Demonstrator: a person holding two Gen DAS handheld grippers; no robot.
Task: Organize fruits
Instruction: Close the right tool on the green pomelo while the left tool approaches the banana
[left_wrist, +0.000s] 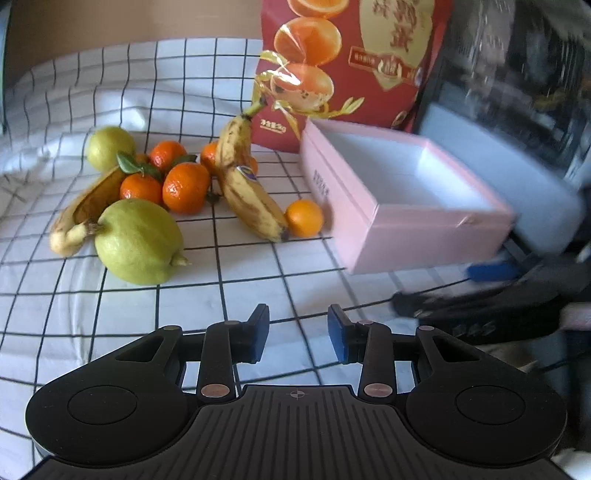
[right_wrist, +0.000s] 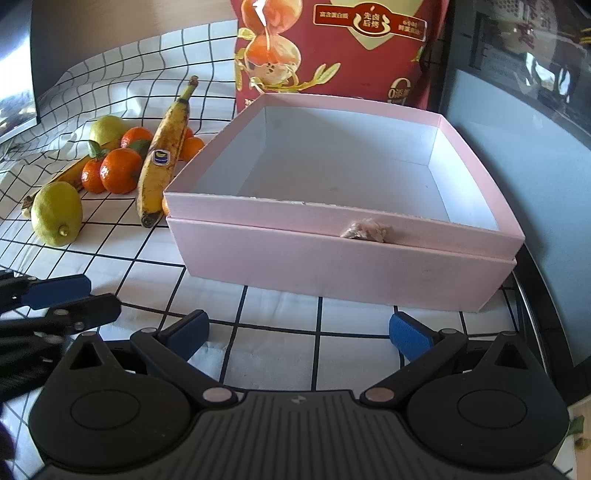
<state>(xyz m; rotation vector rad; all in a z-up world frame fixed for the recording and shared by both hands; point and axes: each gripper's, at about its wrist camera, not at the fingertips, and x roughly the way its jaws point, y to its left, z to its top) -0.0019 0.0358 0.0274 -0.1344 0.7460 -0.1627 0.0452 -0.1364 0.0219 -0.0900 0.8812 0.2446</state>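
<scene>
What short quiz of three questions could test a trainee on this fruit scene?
1. True or false: the pink box already holds fruit.
2. Which fruit lies nearest the box in the left wrist view? A) the front lemon B) the lone orange C) the stickered banana
3. Fill in: the fingers of the left gripper and the right gripper hold ____.

Key:
1. False; its white inside is bare.
2. B; it sits beside the box wall.
3. Nothing; both are open above the checked cloth.
</scene>
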